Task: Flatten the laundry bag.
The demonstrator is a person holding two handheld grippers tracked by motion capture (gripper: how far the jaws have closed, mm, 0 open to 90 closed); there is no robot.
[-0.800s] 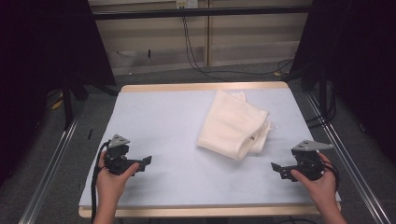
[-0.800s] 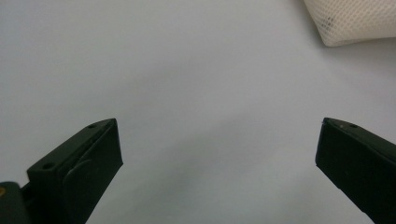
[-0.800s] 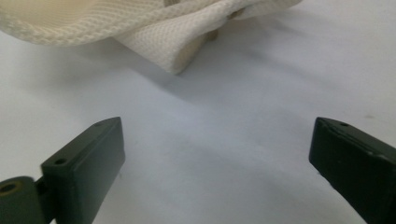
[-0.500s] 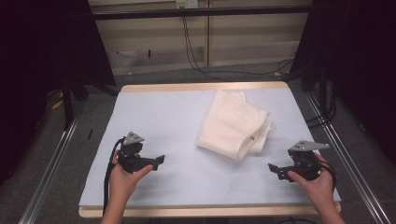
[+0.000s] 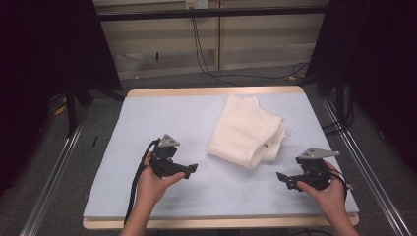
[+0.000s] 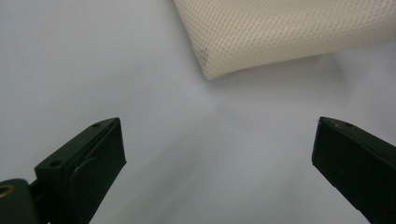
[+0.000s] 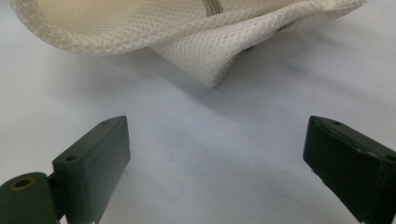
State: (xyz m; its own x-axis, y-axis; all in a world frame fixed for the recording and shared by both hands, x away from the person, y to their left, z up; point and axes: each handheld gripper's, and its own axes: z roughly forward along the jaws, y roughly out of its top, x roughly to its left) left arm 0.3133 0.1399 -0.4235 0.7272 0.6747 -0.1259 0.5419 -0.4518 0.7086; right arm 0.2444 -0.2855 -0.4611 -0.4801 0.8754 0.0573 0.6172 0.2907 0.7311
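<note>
Change: the left hand-held gripper [image 5: 189, 169] is sitting closer to the middle of the counter [image 5: 147, 123] than it was a moment ago, when it was near the left edge; it is now pointing toward the folded cream mesh cloth [image 5: 246, 132].
Right side: the right hand-held gripper [image 5: 282, 178] is staying roughly where it was, near the front right corner, aimed inward at the same cloth.
Meaning: judging from this, both hands are closing in on the cloth from opposite sides, and a grasp is not yet begun.
Left jaws: standing wide apart with nothing between them; in the left gripper view a rounded corner of the cloth [image 6: 280, 37] is lying ahead, apart from the black fingertips [image 6: 105, 140].
Right jaws: also spread wide and empty; in the right gripper view the cloth's folded lower edge [image 7: 205, 56] is drooping toward the counter, near but not touching the fingertips [image 7: 107, 144].
Cloth position: lying right of centre on the pale blue covering, its far end near the back edge, its near fold between the two grippers.
Edges: the cloth's right side is lying well inside the counter's right rim [image 5: 314, 118]; the layered fold is facing the right gripper.
Open room: bare covering is stretching across the whole left half and along the front strip, so either gripper is having space to slide in low.
</note>
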